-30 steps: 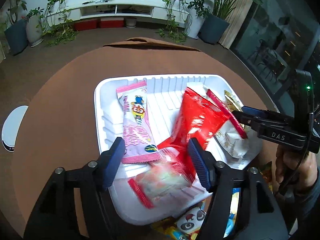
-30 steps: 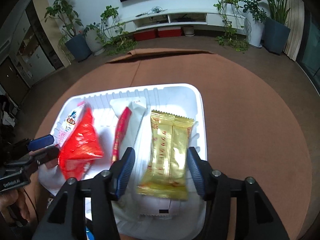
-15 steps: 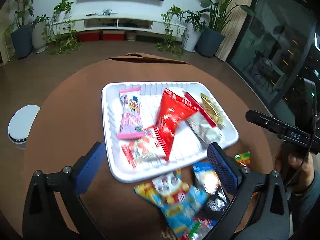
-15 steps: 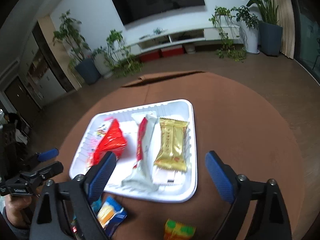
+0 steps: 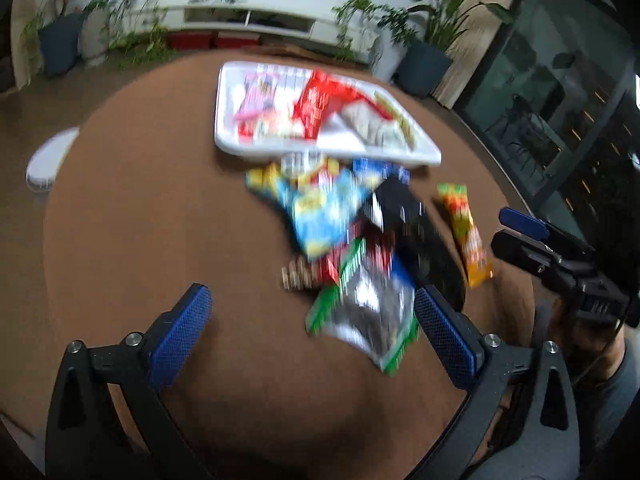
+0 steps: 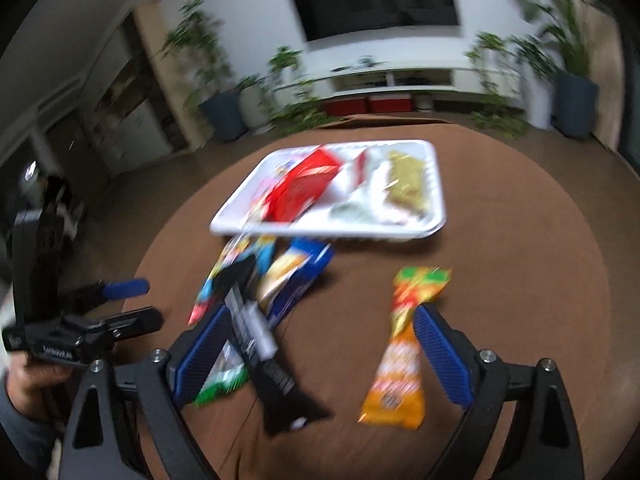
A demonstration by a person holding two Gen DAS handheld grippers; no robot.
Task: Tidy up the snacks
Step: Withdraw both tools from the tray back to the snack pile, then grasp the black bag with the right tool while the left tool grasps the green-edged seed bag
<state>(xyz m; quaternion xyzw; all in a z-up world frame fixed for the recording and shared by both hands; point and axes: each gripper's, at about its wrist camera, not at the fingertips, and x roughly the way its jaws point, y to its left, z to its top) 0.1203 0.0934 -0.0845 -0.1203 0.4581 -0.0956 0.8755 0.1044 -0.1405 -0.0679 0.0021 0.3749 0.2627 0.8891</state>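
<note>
The white tray [image 5: 328, 152] sits at the far side of the round brown table, holding a red packet [image 5: 320, 108], a pink packet [image 5: 256, 96] and a gold packet [image 6: 408, 184]. In front of it lies a loose pile: a blue-yellow packet [image 5: 320, 216], a black packet [image 5: 408, 224] and a green-silver packet [image 5: 368, 320]. An orange packet [image 6: 404, 352] lies apart to the right. My left gripper [image 5: 312, 294] is open above the pile's near end, holding nothing. My right gripper [image 6: 323, 312] is open, with the orange and black packets untouched below its fingers.
The brown table [image 5: 140, 240] is round, and its edge curves close on both sides. A white round object [image 5: 48, 160] stands on the floor to the left. A hand [image 6: 28, 384] holds the left gripper's handle. Plants and a low white cabinet line the far wall.
Both grippers have pulled back from the tray toward the near side of the table and opened wide. The packets they were over stay in the tray. The loose pile has come into view.
</note>
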